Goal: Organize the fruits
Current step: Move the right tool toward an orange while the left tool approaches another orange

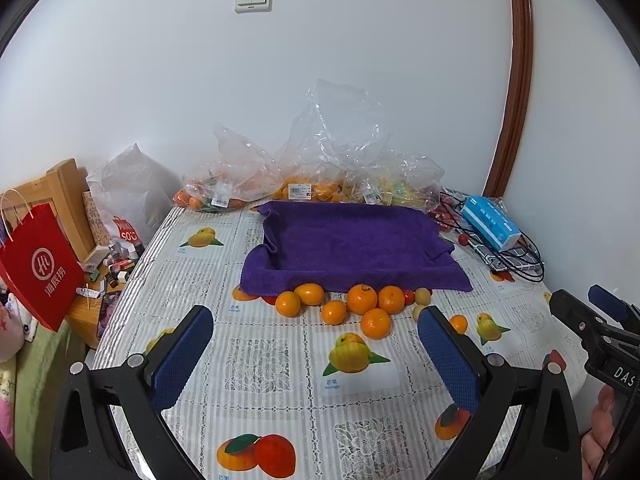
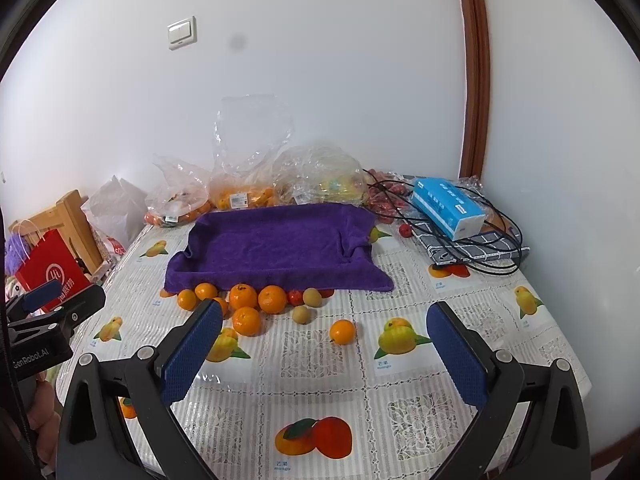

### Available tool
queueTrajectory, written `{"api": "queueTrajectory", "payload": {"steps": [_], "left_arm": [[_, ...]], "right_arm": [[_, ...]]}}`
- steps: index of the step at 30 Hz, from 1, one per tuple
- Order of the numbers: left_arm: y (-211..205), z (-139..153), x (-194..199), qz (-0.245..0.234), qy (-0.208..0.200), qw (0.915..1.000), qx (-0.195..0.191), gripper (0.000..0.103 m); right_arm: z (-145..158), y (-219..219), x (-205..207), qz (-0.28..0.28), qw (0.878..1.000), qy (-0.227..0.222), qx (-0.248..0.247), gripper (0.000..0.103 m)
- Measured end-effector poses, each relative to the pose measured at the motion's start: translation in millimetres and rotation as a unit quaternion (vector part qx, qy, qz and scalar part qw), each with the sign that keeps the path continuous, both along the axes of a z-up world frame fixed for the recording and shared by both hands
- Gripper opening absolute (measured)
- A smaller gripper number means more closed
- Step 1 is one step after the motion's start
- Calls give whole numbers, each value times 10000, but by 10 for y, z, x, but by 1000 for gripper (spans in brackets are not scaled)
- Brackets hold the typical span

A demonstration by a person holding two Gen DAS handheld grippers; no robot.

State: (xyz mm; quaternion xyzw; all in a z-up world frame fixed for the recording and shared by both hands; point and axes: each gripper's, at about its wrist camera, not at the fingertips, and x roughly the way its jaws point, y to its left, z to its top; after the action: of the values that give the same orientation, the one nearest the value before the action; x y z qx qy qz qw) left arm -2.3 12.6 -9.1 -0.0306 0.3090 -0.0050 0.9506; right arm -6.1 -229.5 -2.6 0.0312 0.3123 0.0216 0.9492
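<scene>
Several oranges [image 1: 362, 299] [image 2: 272, 299] lie in a loose cluster on the table, along the near edge of a purple towel [image 1: 348, 244] [image 2: 276, 246] draped over a shallow tray. One small orange [image 2: 342, 331] [image 1: 458, 323] sits apart to the right. Two pale yellow-green fruits [image 2: 306, 306] [image 1: 422, 296] and a small red fruit [image 2: 295, 297] lie among them. My left gripper [image 1: 316, 356] is open and empty, short of the cluster. My right gripper [image 2: 324, 352] is open and empty, with the lone orange just beyond its gap.
Clear plastic bags of fruit [image 1: 296, 184] [image 2: 244, 196] line the wall behind the towel. A blue tissue pack [image 2: 448, 208], black cables [image 2: 488, 256] and a checked cloth sit at the back right. A red paper bag [image 1: 38, 268] hangs off the table's left side.
</scene>
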Motion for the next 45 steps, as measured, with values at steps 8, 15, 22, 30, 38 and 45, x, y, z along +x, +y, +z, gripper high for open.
{"api": "queueTrajectory", "payload": {"steps": [8, 15, 22, 30, 38, 45], "left_arm": [[-12, -71, 73, -1, 109, 9999, 28, 103], [28, -178, 228, 57, 268, 9996, 31, 103], [27, -394, 469, 148, 601, 9976, 305, 103], [108, -650, 693, 186, 921, 9950, 325, 103], [213, -922, 861, 264, 1072, 9936, 251, 103], [328, -1151, 1051, 319, 1361, 9900, 165, 101]], "right_arm": [[-58, -3, 65, 5, 10000, 64, -33, 101], [-178, -33, 216, -9, 9998, 166, -51, 101], [-369, -18, 417, -165, 9984, 295, -452, 103], [-711, -99, 664, -280, 9967, 637, -419, 103], [-1168, -211, 857, -332, 9938, 1005, -336, 101], [-1433, -320, 908, -155, 9936, 1117, -98, 98]]}}
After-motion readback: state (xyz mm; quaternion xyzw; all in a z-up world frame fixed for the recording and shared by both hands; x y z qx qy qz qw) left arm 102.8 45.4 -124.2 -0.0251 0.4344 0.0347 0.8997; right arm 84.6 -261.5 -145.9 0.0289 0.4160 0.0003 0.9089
